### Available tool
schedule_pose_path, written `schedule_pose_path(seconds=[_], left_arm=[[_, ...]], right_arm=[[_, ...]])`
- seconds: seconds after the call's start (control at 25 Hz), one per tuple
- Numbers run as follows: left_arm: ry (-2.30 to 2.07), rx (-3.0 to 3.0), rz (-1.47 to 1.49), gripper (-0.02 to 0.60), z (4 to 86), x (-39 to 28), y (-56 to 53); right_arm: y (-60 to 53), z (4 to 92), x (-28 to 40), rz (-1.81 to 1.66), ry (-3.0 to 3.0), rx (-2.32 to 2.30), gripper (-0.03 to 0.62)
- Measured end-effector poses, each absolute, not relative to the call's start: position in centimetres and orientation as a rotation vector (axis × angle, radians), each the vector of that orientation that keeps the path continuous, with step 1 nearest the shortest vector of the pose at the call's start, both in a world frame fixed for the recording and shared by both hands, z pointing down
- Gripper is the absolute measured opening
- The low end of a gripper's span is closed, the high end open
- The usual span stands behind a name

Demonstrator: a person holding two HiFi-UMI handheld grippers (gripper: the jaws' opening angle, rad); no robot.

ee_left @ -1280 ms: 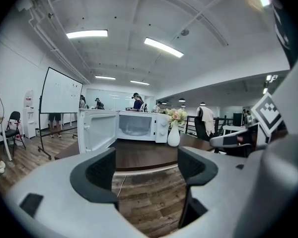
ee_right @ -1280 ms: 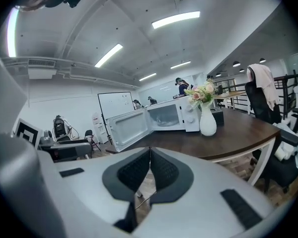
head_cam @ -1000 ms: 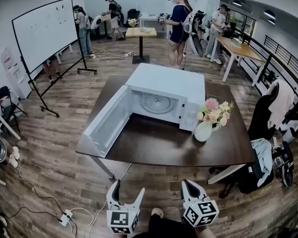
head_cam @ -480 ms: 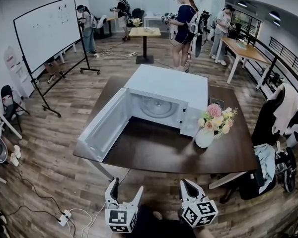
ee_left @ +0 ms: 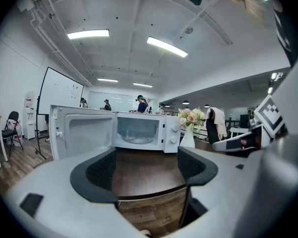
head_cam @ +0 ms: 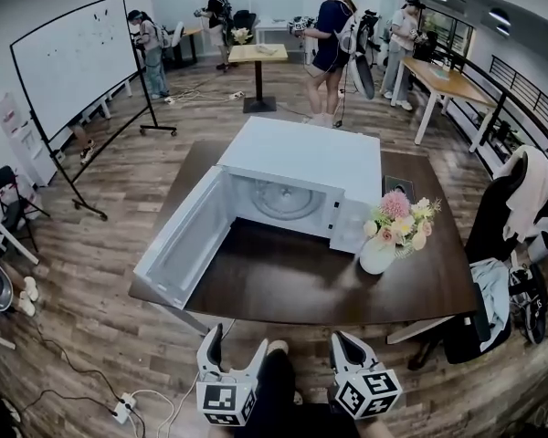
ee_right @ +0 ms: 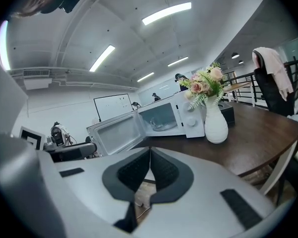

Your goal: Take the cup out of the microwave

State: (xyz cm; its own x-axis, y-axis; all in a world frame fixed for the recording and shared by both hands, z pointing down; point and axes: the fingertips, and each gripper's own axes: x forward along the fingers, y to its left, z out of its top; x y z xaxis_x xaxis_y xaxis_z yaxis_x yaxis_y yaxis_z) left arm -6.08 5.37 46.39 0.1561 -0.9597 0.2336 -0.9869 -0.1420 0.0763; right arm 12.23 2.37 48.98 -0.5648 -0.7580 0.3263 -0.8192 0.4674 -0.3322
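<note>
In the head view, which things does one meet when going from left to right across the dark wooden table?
The open white microwave door → white box-shaped microwave body → white round vase of pink and yellow flowers.

Flower vase (head_cam: 377, 255), whiteboard (head_cam: 73, 57), perhaps a box (head_cam: 397, 188)

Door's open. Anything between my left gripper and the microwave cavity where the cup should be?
Nothing visible. Only bare table lies between the open left gripper and the microwave cavity; its door is swung left, and the flower vase stands right of the opening. The cup itself is hard to make out.
</note>
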Motion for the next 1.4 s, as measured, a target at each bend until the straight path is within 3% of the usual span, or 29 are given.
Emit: schedule_pose_path(seconds=[1.4], left_arm=[[-1.632,2.320,0.162,0.370,49.6,-11.6,-21.9]], right_arm=[[-22.4,49.1,4.5,0.694,-2.475,1.527,-0.006]])
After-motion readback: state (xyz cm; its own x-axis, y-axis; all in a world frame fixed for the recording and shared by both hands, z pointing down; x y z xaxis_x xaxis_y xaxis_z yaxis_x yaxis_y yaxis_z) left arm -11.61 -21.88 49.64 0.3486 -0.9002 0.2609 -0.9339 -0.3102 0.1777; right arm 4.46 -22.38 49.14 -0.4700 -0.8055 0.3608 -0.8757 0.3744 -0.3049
